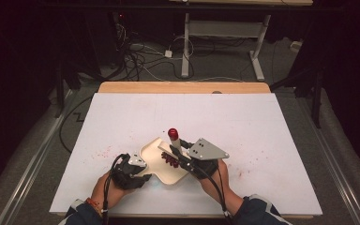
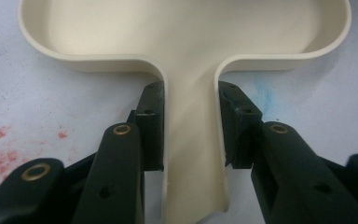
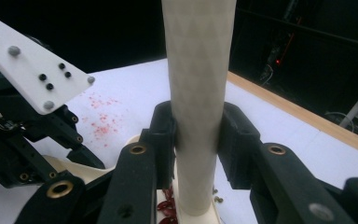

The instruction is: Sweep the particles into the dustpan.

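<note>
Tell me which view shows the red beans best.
High view: the red beans lie clustered in the cream dustpan beside the brush. The right gripper view shows a few beans behind the jaws; the left gripper view shows bare pan.

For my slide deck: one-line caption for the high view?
Left gripper clamps the cream dustpan by its handle while the right gripper holds a brush over red beans.

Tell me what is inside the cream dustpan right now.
Inside the cream dustpan lies a cluster of dark red beans, under the brush that the right gripper holds. The brush head covers part of the pile, so any beans beneath it cannot be seen.
</note>
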The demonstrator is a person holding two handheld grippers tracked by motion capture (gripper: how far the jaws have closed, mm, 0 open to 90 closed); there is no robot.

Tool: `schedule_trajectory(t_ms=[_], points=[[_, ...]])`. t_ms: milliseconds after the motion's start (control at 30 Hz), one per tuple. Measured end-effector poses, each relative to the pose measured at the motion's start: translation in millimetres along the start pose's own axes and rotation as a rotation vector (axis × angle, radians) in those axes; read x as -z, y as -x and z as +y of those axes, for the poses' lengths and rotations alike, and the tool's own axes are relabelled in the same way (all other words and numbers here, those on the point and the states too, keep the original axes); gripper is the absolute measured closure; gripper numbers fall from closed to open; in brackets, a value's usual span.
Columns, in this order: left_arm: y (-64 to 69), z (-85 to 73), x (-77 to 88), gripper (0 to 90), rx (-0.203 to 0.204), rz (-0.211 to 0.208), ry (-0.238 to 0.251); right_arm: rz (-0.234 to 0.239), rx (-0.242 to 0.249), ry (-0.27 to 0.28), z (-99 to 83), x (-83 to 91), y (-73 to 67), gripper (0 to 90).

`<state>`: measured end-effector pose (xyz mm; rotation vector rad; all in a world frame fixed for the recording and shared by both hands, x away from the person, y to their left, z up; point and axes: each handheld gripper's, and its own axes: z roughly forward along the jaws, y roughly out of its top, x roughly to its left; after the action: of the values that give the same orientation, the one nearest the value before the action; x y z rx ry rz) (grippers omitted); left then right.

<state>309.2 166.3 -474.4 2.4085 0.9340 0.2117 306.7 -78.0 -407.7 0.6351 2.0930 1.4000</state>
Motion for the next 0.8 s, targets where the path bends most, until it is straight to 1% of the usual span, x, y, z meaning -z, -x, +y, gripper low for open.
schedule_trajectory(t_ms=[67,167,233,367,467,533,600,667,700,733,800], points=[[-0.3,-0.2,-0.4,63.5,-0.004,0.000,-0.003,0.020,-0.009,-0.004,1.5,0.6,-1.4,70.0],[-1.7,-1.0,0.4,63.5,-0.002,-0.005,0.002,0.030,-0.002,-0.003,2.5,1.7,-3.3,70.1],[-2.4,-1.5,0.8,63.5,-0.002,-0.007,0.002,0.040,-0.008,-0.003,3.2,3.1,-3.0,70.2],[-4.4,-2.1,1.2,63.5,0.000,-0.015,0.003,0.069,-0.028,0.009,6.3,8.8,2.7,70.3],[-5.9,-2.4,1.7,63.5,-0.002,-0.017,0.001,0.083,-0.016,0.021,8.4,12.6,8.1,70.2],[-7.2,-3.0,3.2,63.5,-0.004,-0.015,-0.001,0.089,-0.025,0.029,9.5,15.2,14.2,70.2],[-9.5,-4.2,4.8,63.5,0.002,-0.018,0.002,0.084,-0.019,0.042,11.1,18.1,21.3,70.2],[-11.7,-5.5,5.6,63.4,0.007,-0.016,0.003,0.068,-0.015,0.049,13.1,20.3,28.8,70.2],[-13.1,-6.2,5.8,63.5,0.009,-0.019,0.005,0.040,-0.022,0.046,15.4,21.5,37.0,70.1],[-14.4,-7.0,5.9,63.5,0.009,-0.023,0.007,0.040,-0.022,0.046,15.4,21.5,37.0,70.1],[-17.6,-8.5,6.0,63.4,0.016,-0.027,0.007,0.028,-0.032,0.044,17.3,20.9,45.5,70.1]])
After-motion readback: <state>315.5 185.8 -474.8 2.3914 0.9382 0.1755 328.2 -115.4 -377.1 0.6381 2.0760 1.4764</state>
